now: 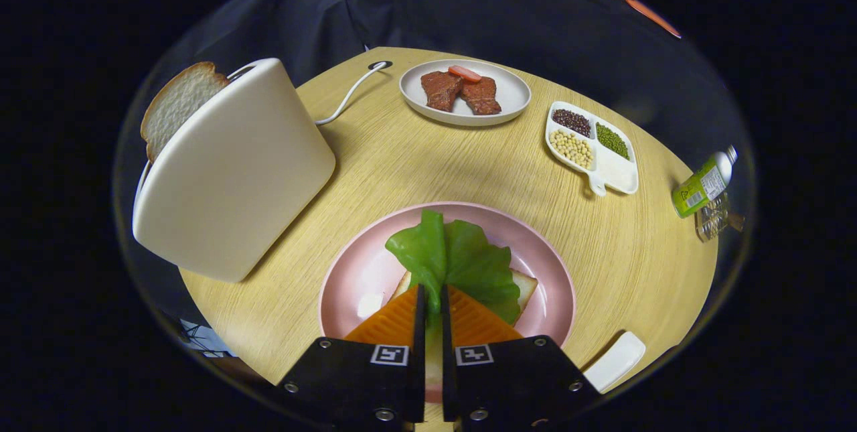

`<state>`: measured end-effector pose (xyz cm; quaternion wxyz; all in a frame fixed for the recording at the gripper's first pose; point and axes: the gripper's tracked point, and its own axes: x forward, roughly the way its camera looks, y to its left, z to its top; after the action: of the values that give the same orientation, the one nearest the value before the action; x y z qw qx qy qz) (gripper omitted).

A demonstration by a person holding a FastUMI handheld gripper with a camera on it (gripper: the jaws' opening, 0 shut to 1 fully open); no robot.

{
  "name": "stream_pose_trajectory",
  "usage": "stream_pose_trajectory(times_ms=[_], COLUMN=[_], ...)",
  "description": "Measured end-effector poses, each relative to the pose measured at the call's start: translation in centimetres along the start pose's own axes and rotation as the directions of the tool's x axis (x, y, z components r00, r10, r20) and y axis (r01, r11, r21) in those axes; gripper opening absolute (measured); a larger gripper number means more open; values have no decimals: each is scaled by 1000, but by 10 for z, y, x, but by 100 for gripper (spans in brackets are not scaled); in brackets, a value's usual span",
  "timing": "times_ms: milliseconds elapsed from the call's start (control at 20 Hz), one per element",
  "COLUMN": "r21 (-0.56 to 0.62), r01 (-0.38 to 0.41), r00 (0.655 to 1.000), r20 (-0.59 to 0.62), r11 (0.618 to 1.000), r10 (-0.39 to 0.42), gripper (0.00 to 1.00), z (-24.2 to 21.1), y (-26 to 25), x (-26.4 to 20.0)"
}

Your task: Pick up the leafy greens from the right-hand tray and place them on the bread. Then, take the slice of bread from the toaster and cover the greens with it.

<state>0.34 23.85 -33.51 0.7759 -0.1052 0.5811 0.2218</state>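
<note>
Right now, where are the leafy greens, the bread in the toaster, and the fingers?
leafy greens [469,261], gripper view, leaf's broad middle.
bread slice [175,104], gripper view, crumb face sticking out of the toaster.
fingers [395,321], gripper view, one finger's upper face, pinching the greens.

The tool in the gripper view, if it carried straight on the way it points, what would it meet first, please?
The tool, its fingers nearly closed on the leafy greens over the bread on the pink plate, would likely press into those greens first. Depth is hard to judge.
</note>
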Motion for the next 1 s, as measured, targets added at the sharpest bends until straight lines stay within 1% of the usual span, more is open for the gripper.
stream_pose_trajectory(times_ms=[100,150,200,250,350,400,450,550,650,750,850,1000], r21=[-6,-10,-22,-38,-59,-52,-37,-3,22,46,38,59], r01=[15,12,4,9,16,6,-15,-61,-98,-151,-188,-252], r00=[1000,1000,1000,999,998,997,996,991,985,975,963,948], r20=[10,13,25,43,65,79,90,117,145,172,203,214], r11=[1000,1000,1000,999,998,999,999,998,995,987,981,966], r10=[-15,-11,-4,-7,-12,-2,18,61,94,142,177,234], gripper=[17,26,31,44,63,68,75,82,87,90,91,92], z=[4,5,8,12,19,25,31,47,66,85,104,126], y=[-2,-1,1,0,3,8,13,27,41,62,80,114], x=[-3,-5,-8,-11,-21,-26,-34,-51,-70,-90,-109,-132])
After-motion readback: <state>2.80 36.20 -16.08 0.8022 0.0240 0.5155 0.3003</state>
